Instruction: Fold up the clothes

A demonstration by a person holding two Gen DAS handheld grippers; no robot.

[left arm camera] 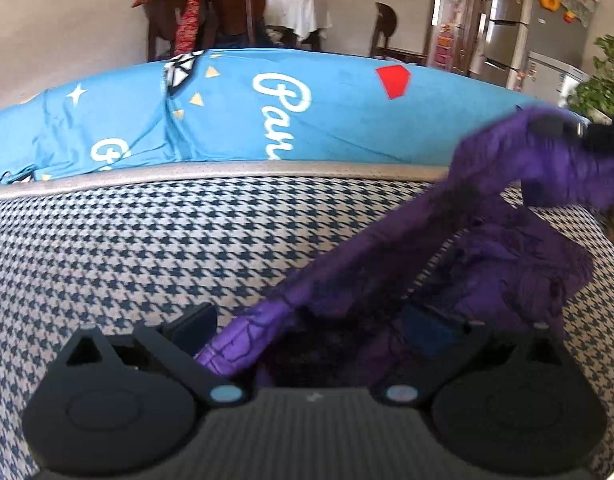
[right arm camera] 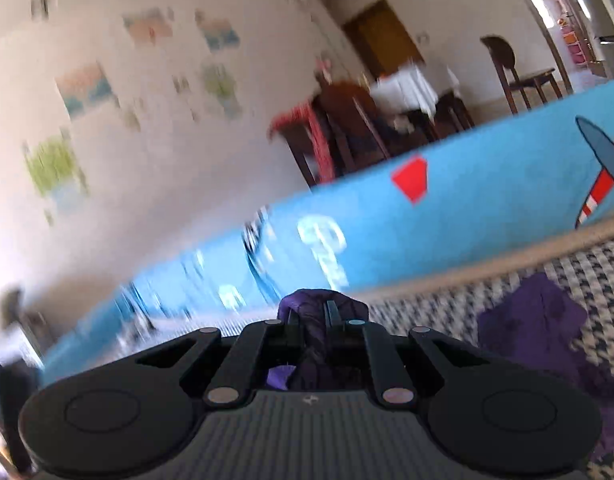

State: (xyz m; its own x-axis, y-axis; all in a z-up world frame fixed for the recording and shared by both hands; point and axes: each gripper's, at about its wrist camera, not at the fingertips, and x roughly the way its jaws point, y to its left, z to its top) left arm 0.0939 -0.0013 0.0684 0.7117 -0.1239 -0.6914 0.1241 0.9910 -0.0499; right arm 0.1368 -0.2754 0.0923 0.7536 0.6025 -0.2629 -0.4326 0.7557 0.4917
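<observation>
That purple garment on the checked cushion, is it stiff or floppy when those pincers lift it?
Probably very floppy: the purple garment sags in a slack band between the left gripper and the right gripper. It likely bunches easily, since a wad of it is squeezed between the right jaws. It seems light, as one pinched corner carries the raised part.

Blue printed sheet [left arm camera: 327,120] behind houndstooth cushion [left arm camera: 147,248]; beyond, wooden chairs [left arm camera: 227,12], perhaps a fridge [left arm camera: 547,32].

A soft seat [left arm camera: 147,240] with a tiny dark-blue and white check pattern carries the things. A crumpled purple cloth [left arm camera: 507,264] lies on its right side. At the far edge, a bright blue sheet [left arm camera: 327,120] covers a raised part.
</observation>
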